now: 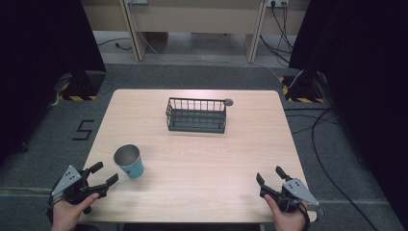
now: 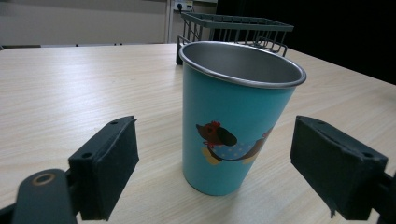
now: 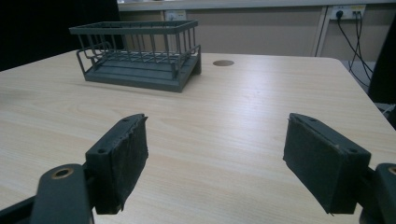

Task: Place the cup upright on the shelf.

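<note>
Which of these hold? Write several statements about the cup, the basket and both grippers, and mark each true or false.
1. The blue cup stands upright on the table. True.
2. The left gripper is shut on the cup. False: its jaws stand open, one at each side of the cup, apart from it.
3. The wire basket holds the cup. False: the cup stands on the table nearer the person, well apart from the basket.
4. The right gripper is open and holds nothing. True.
5. The cup bears a picture of a dog. True.
6. The basket lies tipped on its side. False: it stands on its base.
</note>
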`<state>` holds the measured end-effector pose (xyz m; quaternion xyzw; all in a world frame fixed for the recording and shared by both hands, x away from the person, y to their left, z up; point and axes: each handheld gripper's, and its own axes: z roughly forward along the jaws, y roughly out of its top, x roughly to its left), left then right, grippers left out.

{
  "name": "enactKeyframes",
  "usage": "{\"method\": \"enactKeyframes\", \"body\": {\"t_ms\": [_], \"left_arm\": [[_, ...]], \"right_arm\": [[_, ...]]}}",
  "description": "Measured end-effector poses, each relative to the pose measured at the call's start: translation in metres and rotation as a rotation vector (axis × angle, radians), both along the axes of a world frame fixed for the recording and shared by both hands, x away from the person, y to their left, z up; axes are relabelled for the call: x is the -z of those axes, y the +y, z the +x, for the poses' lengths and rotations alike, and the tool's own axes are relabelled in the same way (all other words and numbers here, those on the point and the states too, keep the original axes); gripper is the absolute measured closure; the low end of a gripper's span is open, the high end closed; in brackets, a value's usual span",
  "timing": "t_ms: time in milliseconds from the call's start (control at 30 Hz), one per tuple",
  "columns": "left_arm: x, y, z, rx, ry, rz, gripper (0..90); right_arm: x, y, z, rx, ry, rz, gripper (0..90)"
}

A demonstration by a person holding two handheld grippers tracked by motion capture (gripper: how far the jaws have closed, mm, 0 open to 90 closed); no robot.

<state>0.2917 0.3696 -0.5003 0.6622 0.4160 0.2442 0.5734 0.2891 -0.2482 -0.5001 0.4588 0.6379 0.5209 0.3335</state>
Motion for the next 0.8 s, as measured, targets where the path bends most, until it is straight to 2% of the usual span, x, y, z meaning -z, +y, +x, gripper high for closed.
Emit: {"method": "enactKeyframes", "body": {"t_ms": [133,400,800], "left_arm": [[-0.001,-0.003,-0.001,0.013,0.001,0.015,14.3],[0.000,-0.010,0.002,0.007,0.042,-0.010,14.6],[0.001,-0.026,0.012,0.041,0.054,0.014,14.2]], "right_arm": [[0.002,-0.004,-0.001,0.008,0.020,0.000,22.1],[0.000,-0.003,-0.001,0.015,0.010,0.004,20.8],[0.003,0.000,0.002,0.001,0.028,0.017,21.0]]}}
